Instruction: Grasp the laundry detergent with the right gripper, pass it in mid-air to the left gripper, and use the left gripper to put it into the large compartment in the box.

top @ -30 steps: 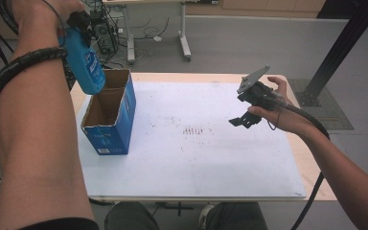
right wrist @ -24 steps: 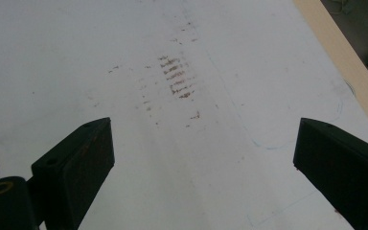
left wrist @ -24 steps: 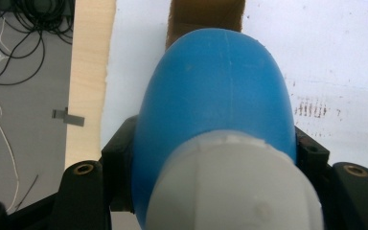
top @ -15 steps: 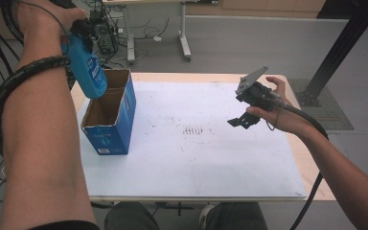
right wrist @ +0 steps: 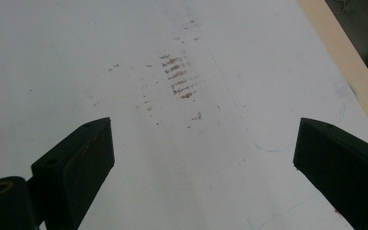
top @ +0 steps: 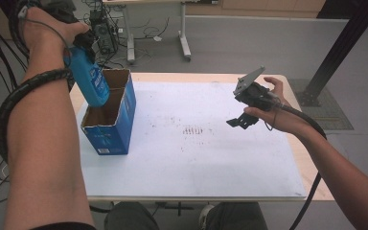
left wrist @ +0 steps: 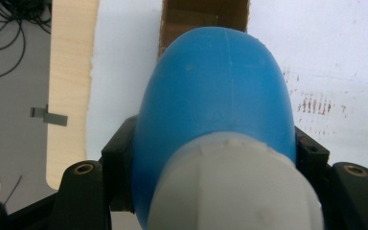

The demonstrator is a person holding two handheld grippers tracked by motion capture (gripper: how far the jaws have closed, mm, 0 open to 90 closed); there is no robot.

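The blue bottle [top: 88, 79], its label writing too small to read, is pinched in the left tool [top: 79, 45], long axis tilted with its base down over the open blue box [top: 112, 132] near the counter [top: 211, 77] edge. The right tool [right wrist: 203, 165] hovers spread above the bare white sheet [top: 201, 158], well apart.

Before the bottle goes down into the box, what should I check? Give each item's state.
1. Left gripper clamped on the bottle: ok.
2. Box open at the top: ok.
3. Bottle's lower end over the opening: ok.
4. Box interior free of other things: cannot tell, partly hidden.
5. Right gripper open, holding nothing, apart from the box: ok.
6. Box upright on the table: ok.
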